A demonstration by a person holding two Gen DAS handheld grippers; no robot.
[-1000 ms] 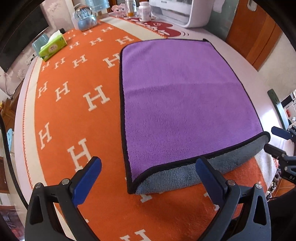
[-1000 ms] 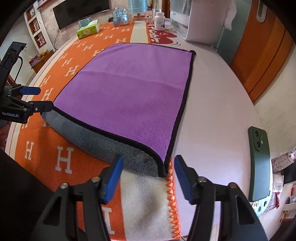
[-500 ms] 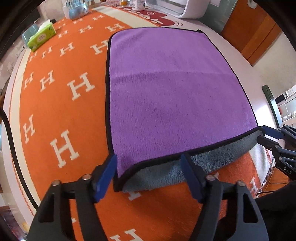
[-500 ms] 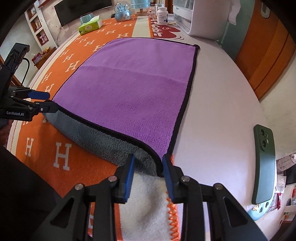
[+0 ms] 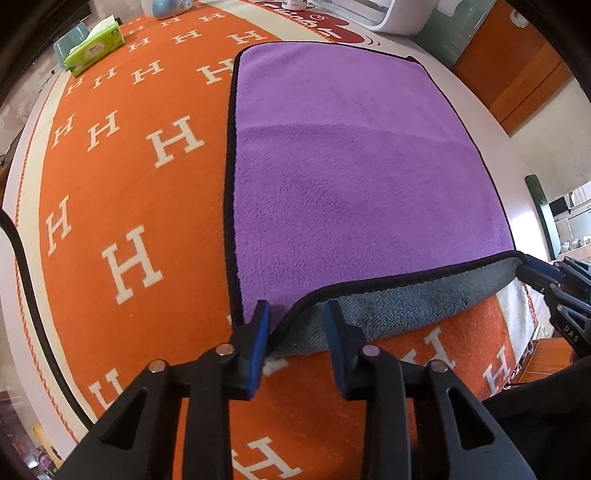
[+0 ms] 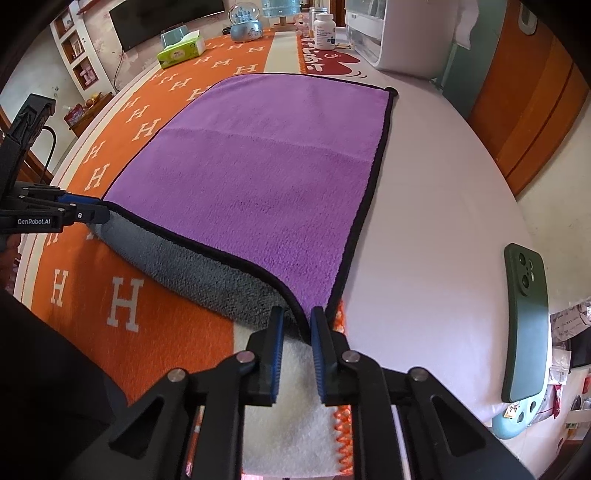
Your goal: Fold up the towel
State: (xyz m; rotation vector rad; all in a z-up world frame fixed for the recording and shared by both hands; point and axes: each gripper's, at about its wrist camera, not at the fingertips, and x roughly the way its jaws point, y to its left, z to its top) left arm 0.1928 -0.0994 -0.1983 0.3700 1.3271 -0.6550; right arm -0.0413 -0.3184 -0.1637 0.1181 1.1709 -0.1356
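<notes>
towel count: 1 towel (image 6: 266, 177), purple top w/ black trim, grey underside showing along the near edge.
towel place: lies on the orange H-pattern blanket (image 5: 122, 192) over the counter (image 6: 436, 206); right side runs onto bare counter.
towel axis: long axis runs away from me, far edge twd the white appliance (image 6: 384, 33); near edge lifted a bit.
grippers: 2.
my left gripper (image 5: 297, 334): part open, fingers either side of the near-left corner, not yet pinching.
my right gripper (image 6: 297, 334): nearly closed round the near-right corner; can't tell if cloth is clamped.
other: 1 green phone (image 6: 526, 325), 1 tissue pack (image 6: 181, 48), 1 pill bottle (image 6: 324, 31).
</notes>
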